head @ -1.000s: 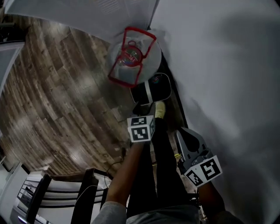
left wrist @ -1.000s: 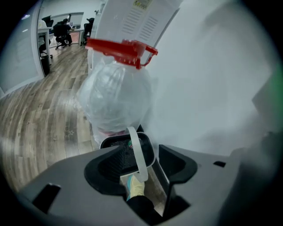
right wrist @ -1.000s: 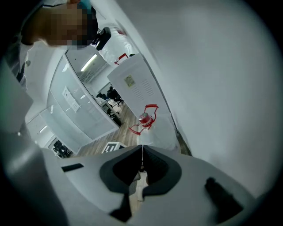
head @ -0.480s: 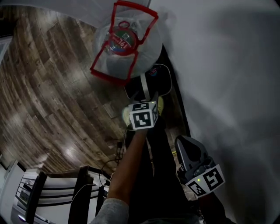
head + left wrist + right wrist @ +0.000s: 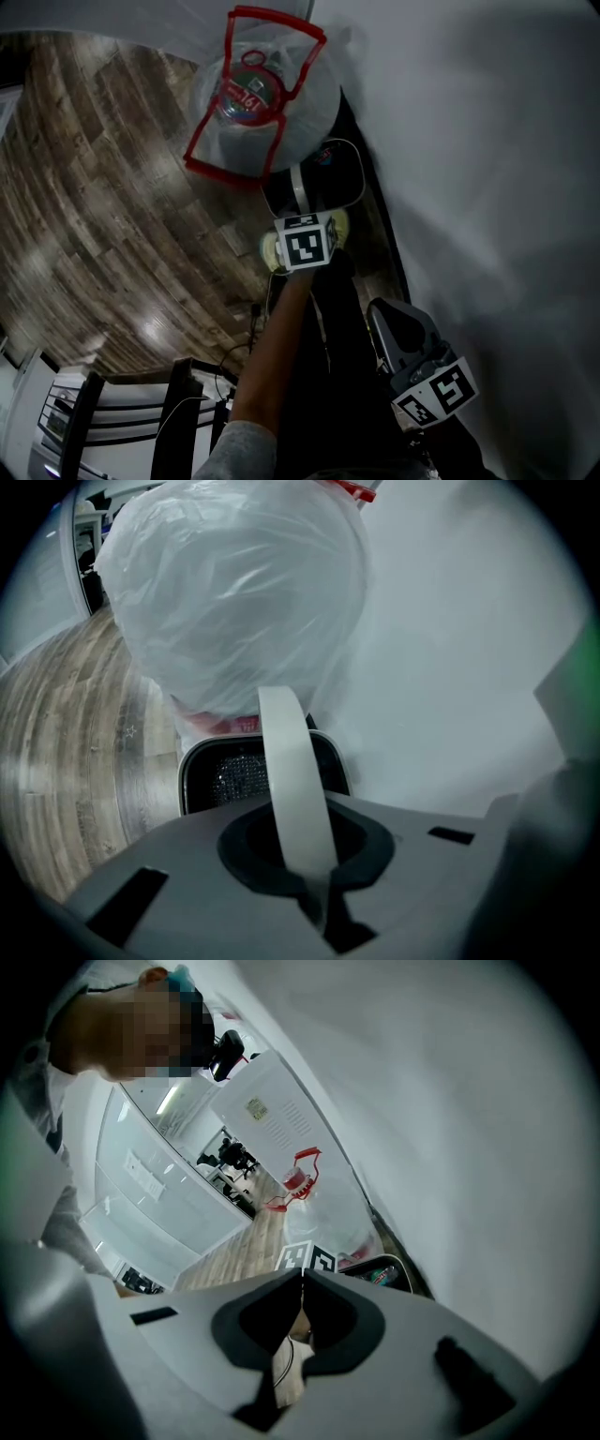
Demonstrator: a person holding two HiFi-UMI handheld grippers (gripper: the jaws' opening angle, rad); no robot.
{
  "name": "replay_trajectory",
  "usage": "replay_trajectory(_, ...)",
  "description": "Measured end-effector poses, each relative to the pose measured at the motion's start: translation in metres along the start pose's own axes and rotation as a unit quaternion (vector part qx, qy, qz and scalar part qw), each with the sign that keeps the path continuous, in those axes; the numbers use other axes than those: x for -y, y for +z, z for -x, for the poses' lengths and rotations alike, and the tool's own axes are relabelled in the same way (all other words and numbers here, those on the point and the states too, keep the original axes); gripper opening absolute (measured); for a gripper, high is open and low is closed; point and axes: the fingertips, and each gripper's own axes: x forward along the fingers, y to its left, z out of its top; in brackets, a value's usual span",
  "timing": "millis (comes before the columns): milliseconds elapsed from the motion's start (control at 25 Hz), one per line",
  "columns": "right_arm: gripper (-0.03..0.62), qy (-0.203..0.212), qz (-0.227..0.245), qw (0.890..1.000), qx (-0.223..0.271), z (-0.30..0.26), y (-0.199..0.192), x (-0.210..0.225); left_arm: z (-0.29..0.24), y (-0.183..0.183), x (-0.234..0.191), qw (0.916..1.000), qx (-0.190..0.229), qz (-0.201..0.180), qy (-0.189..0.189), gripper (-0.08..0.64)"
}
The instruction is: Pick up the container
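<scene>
Left tool (image 5: 300,855) has just closed its jaws onto the white handle (image 5: 286,752) of the black container (image 5: 337,178), on the floor (image 5: 112,187) just beside the bagged bin (image 5: 272,103); best lift straight up, slowly, band centred.

A: What do your left tongs (image 5: 298,817), jaws just closing on the handle (image 5: 286,752), hide from you?
B: The lower half of the container (image 5: 225,775), behind them; you can't tell its contents. Beyond, the top of the bag (image 5: 234,602) is cut off.
</scene>
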Motion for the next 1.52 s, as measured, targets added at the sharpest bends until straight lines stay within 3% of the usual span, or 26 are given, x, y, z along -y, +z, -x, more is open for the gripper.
replay_trajectory(400,0.028,0.005,0.006,1.000,0.000,0.001,0.011,-0.009,0.007,-0.001,0.007,0.9992,0.004,0.035,-0.020,0.011)
replay_trajectory(720,0.028,0.014,0.014,1.000,0.010,0.006,0.032,-0.020,0.023,-0.031,0.007,0.9995,-0.030,0.006,0.005,0.011)
replay_trajectory(1040,0.028,0.027,0.027,0.999,0.019,0.016,0.050,-0.038,0.065,-0.036,-0.001,0.9974,-0.036,0.061,0.012,0.011)
replay_trajectory(1520,0.028,0.039,0.051,0.998,0.027,0.038,0.081,-0.074,0.136,-0.006,0.013,0.9980,-0.016,0.061,0.002,0.011)
